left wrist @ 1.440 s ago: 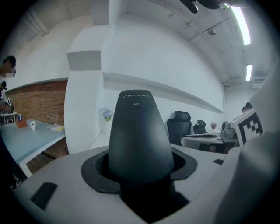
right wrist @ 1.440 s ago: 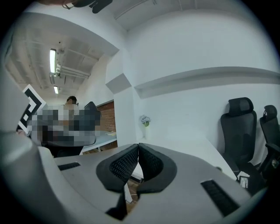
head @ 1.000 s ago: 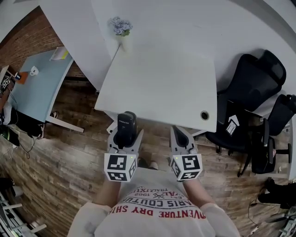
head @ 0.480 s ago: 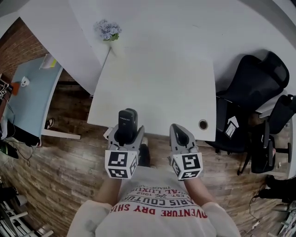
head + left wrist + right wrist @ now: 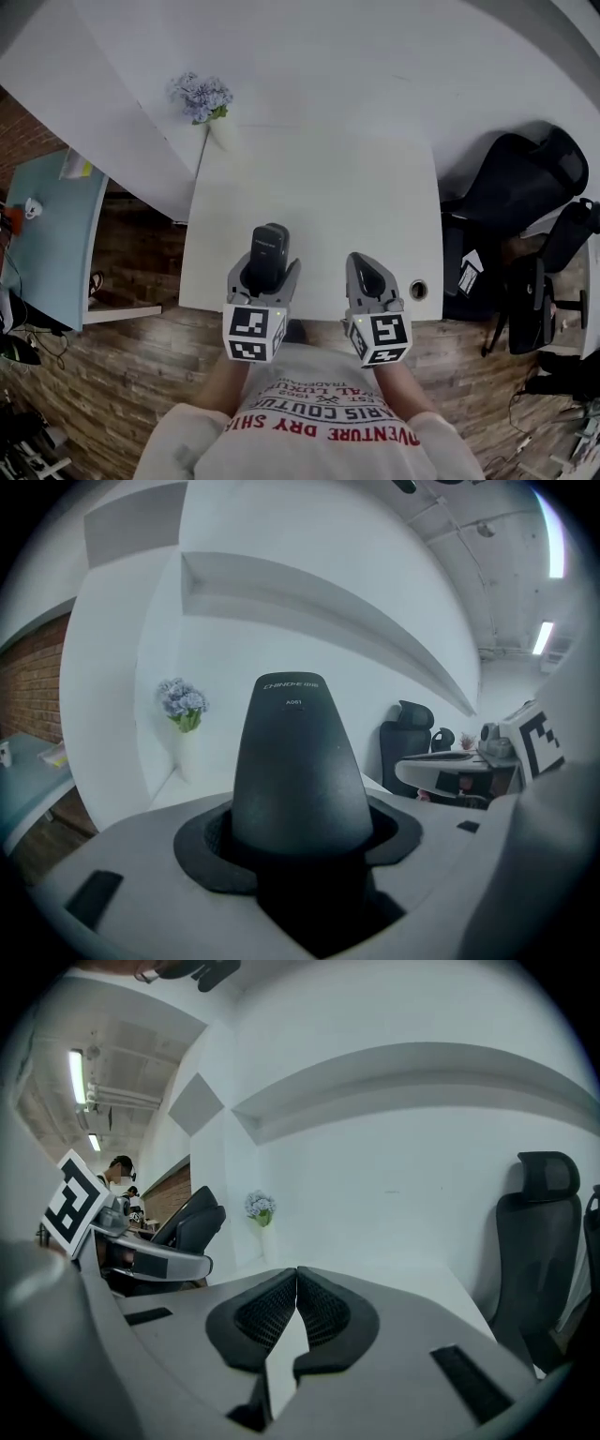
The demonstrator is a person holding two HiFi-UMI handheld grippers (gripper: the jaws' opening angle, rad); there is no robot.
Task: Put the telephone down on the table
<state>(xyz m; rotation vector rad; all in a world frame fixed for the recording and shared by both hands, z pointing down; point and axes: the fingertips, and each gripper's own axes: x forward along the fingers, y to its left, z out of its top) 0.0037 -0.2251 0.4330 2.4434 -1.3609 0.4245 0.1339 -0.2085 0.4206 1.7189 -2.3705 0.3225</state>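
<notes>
Change since one second ago: both grippers have come forward; the telephone, before over the wooden floor, is now over the near edge of the white table.
Head view, left gripper: its jaws stand wide and are clamped on the lower part of the dark cordless handset, which points away from the person. I judge it is not yet resting on the table.
Head view, right gripper: just beside the left one, also at the table edge, carrying nothing.
Left gripper view: the handset fills the gap between the pads and its upper end is free. A vase of flowers stands far behind.
Right gripper view: the pads are pressed together with nothing between them.
Risk: the handset is very close to the table edge. If it is released here, or from height, it may tip and drop to the floor.
</notes>
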